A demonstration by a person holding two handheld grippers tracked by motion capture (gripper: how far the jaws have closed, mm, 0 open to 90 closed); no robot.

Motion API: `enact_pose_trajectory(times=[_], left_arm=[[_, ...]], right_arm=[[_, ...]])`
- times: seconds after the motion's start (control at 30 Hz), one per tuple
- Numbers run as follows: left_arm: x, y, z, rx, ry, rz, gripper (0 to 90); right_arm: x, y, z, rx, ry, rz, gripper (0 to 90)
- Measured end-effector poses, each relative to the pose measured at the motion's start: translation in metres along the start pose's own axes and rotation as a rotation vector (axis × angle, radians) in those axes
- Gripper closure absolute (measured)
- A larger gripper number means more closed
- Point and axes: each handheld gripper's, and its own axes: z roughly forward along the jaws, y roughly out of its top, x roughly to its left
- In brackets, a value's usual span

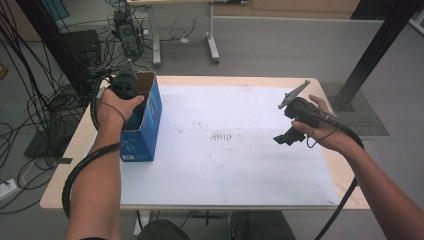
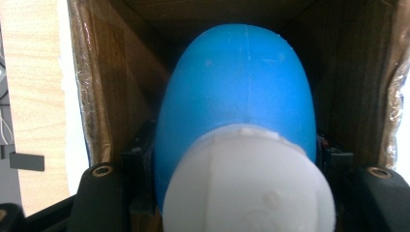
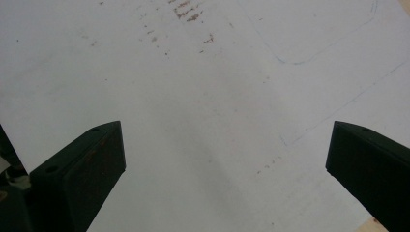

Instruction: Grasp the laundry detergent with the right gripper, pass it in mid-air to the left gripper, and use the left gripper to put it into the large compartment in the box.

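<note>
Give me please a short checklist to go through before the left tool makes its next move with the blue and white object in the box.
1. Left tool grips the blue and white object: ok, the object sits between its jaws.
2. Object is inside the blue box: ok, brown inner walls stand on both sides of it.
3. Box stands upright on the table: ok, its open top faces up.
4. Object has room to the box walls: cannot tell, the gaps look narrow.
5. Right tool is away from the box: ok, it is held above the white sheet at the right, jaws open and empty.
</note>
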Motion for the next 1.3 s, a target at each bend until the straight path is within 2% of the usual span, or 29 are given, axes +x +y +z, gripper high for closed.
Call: enact_pose_trajectory(times=[1.3], left_arm=[[-0.0004, -0.0014, 0.0002, -0.013, 0.004, -0.005, 36.4]], right_arm=[[0.0014, 0.0044, 0.0013, -0.009, 0.004, -0.008, 0.4]])
